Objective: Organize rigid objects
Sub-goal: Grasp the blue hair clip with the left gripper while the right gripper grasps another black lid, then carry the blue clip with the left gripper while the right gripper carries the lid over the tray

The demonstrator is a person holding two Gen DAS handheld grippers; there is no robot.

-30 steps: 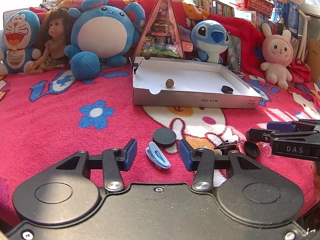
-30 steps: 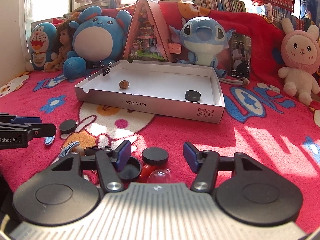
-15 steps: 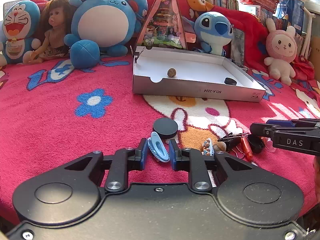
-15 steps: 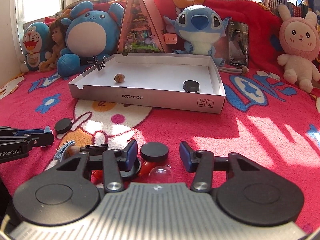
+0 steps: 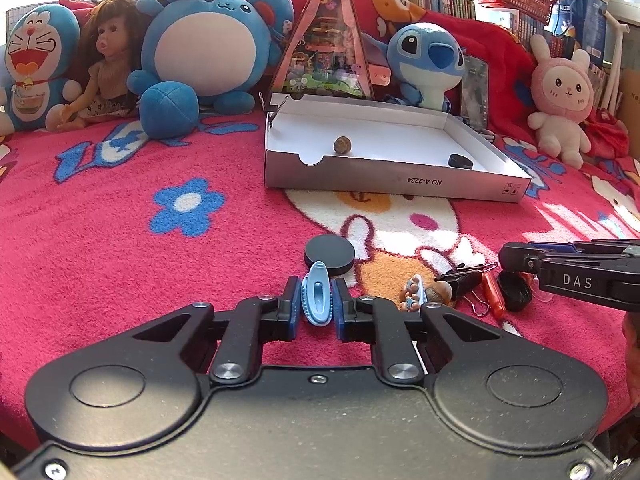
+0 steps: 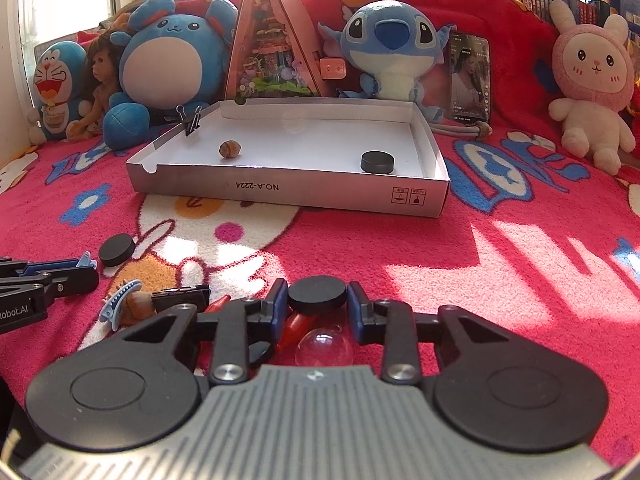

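My left gripper (image 5: pixel 317 300) is shut on a light blue hair clip (image 5: pixel 317 298), just above the red blanket. A black disc (image 5: pixel 329 255) lies right beyond it. My right gripper (image 6: pixel 317 300) is shut on another black disc (image 6: pixel 317 299). Under it lie a clear dome (image 6: pixel 324 347) and a red piece (image 6: pixel 296 325). The white cardboard box (image 6: pixel 288 192) stands ahead, holding a walnut (image 6: pixel 230 148) and a black disc (image 6: pixel 377 162). In the left wrist view the box (image 5: pixel 392 180) is ahead to the right.
A small pile lies between the grippers: a blue claw clip (image 6: pixel 118 305), a black binder clip (image 6: pixel 180 298), a red piece (image 5: pixel 491 296) and a black cap (image 5: pixel 515 290). Plush toys, a doll (image 5: pixel 104 76) and a triangular model house (image 5: pixel 332 44) line the back.
Both grippers closed: the left one on the blue hair clip, the right one on the black disc. Both have risen slightly with their objects.
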